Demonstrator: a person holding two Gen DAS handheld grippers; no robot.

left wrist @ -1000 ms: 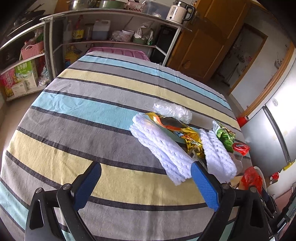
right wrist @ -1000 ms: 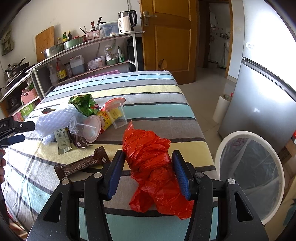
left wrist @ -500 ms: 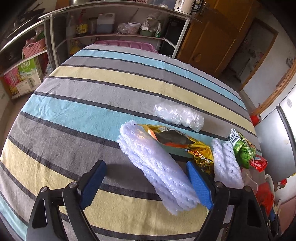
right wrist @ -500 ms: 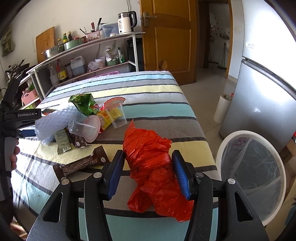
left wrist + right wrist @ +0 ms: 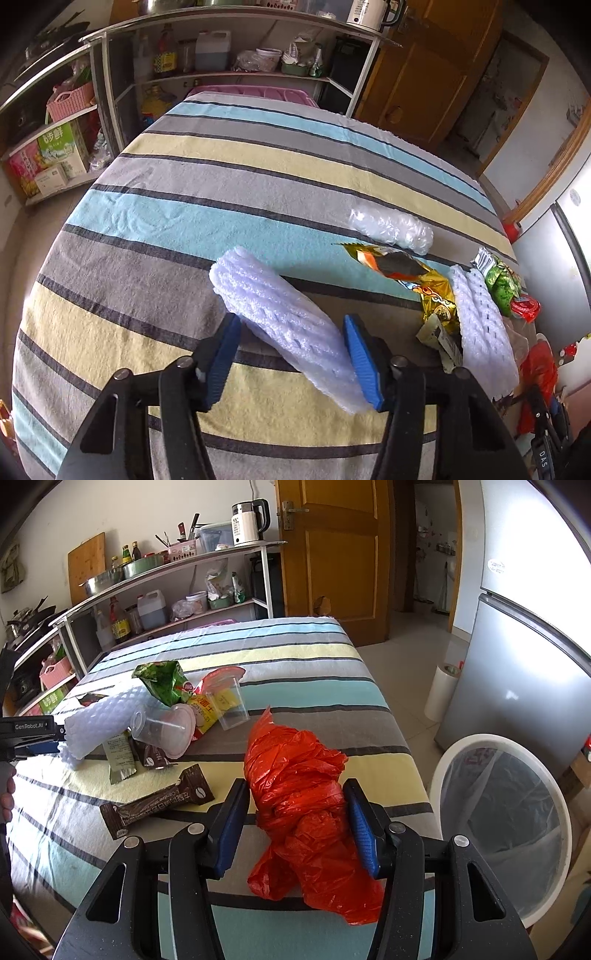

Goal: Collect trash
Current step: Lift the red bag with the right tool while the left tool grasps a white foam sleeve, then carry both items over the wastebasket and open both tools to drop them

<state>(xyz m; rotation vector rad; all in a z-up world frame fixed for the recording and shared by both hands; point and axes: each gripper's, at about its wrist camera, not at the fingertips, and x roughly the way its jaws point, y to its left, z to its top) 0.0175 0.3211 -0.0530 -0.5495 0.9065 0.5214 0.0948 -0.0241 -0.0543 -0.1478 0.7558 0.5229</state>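
- I am closing my left gripper [image 5: 291, 360] around a white foam fruit net [image 5: 284, 321]; its far end is lifted off the striped table [image 5: 229, 173], and the blue pads are not visibly pressing yet.
- My right gripper [image 5: 299, 825] is grasping a crumpled red plastic bag [image 5: 299, 794], keeping it gathered, I judge, for the lined waste bin [image 5: 502, 812] just beside the table.
- Only the right wrist view is showing the bin, plastic cups [image 5: 166, 729] and brown coffee sachet [image 5: 155, 803].
- Only the left wrist view is showing a clear bubble-wrap roll [image 5: 391, 227] beyond a gold snack wrapper [image 5: 410, 273].
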